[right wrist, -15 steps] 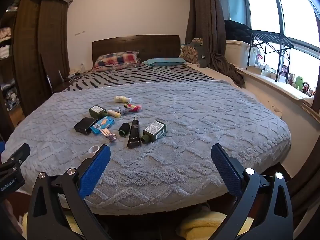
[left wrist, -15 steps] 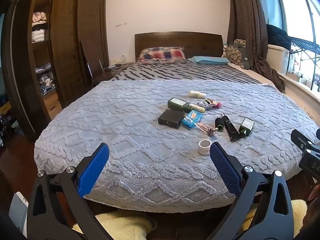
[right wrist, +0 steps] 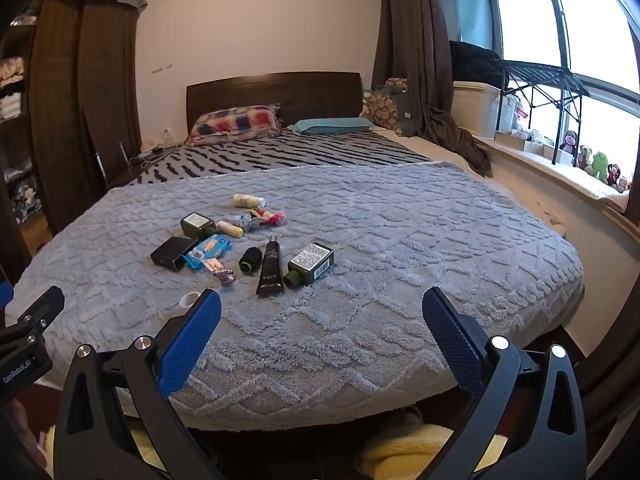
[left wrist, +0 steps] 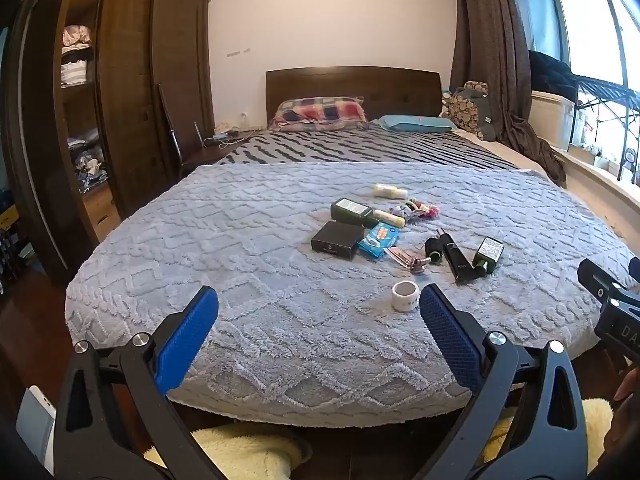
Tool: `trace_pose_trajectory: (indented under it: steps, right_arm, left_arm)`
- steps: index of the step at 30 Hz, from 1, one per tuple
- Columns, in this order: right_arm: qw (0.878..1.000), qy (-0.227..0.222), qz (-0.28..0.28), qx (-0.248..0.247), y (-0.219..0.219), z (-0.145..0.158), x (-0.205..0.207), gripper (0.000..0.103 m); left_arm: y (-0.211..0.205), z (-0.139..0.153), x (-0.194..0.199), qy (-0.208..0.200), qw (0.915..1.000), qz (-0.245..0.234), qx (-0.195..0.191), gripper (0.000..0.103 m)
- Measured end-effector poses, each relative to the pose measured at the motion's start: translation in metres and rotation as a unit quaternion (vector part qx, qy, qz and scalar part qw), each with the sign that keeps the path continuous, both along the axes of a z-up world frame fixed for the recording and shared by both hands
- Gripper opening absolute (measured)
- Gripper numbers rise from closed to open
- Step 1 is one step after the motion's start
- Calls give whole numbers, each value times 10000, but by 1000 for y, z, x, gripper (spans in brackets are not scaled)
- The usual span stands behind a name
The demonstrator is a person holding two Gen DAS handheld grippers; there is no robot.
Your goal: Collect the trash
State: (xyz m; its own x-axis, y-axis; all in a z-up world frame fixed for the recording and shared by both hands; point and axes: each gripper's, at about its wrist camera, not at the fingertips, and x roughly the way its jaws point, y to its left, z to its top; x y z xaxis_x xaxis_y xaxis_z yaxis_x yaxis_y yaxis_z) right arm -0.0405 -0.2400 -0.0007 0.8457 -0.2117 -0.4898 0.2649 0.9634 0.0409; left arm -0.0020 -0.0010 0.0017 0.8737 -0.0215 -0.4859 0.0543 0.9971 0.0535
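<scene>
Fingers: both pairs spread wide and holding nothing; the left gripper [left wrist: 318,332] and right gripper [right wrist: 320,334] hover off the foot of the bed [left wrist: 280,320], side by side.
Nearest item: a small white tape roll [left wrist: 405,295] stands on the grey blanket just ahead of the left gripper's right-hand finger, apart from it.
Main scatter: farther up the blanket lie a black tube [right wrist: 270,268], two dark green bottles [right wrist: 310,264] [left wrist: 352,211], a black spool [right wrist: 250,260], a black box [left wrist: 336,239], a blue wipes packet [left wrist: 378,239], a pinkish wrapper [left wrist: 406,258], colourful crumpled scraps [right wrist: 266,218] and two pale small bottles [left wrist: 390,191] [right wrist: 231,229].
Container: no bin or bag shows in either view.
Progress: seemingly the very start; nothing is lifted and every item sits on the bed.
Remaining: by the look of it, each piece has yet to be picked up, the tape roll being the likeliest first reach.
</scene>
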Motion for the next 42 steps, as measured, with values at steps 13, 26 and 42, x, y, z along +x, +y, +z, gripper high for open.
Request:
trace_pose_trajectory:
  steps: [13,26,42]
  right_arm:
    - [10000,-9,-11,14,1,-2,5,101]
    - [9999,-109,51,39,3,2,1,101]
    - [9998,-152,63,69,2,5,2,101]
  left_arm:
    - [2,-4,2,7,10000,25,-50,96]
    - [7,0,-1,-54,9999,33,-80,96]
    - [5,2,-1,-60,10000,13,-61,96]
